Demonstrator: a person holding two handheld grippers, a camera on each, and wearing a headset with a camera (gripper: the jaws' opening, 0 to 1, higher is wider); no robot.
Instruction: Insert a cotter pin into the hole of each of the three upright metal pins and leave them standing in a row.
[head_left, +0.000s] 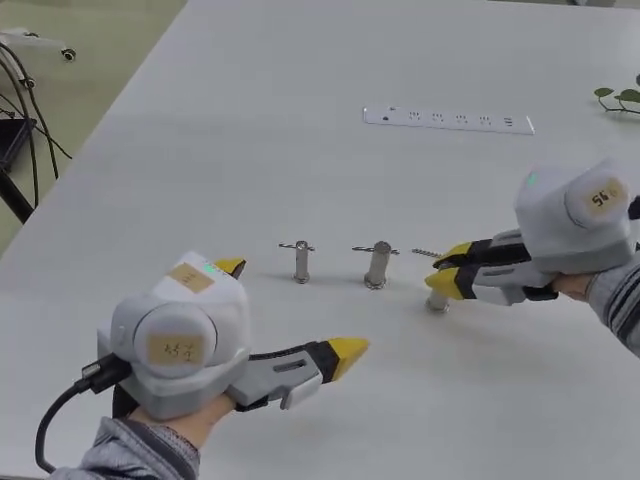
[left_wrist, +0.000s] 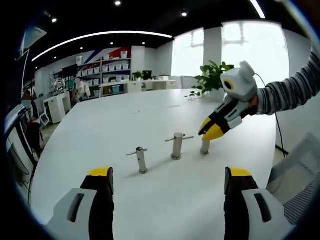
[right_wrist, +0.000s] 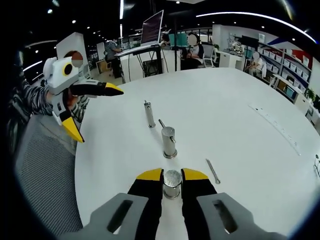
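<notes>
The left pin (head_left: 301, 262), middle pin (head_left: 377, 265) and right pin (right_wrist: 172, 182) were bare grey metal with a dull sheen. The table (head_left: 300, 120) was smooth, matt white. The left gripper (head_left: 289, 308) and right gripper (head_left: 445, 270) had matt pale plastic shells. The sleeve (head_left: 622, 305) was knitted cloth.

Head view looks down; both gripper views share the pins (head_left: 377, 265).
</notes>
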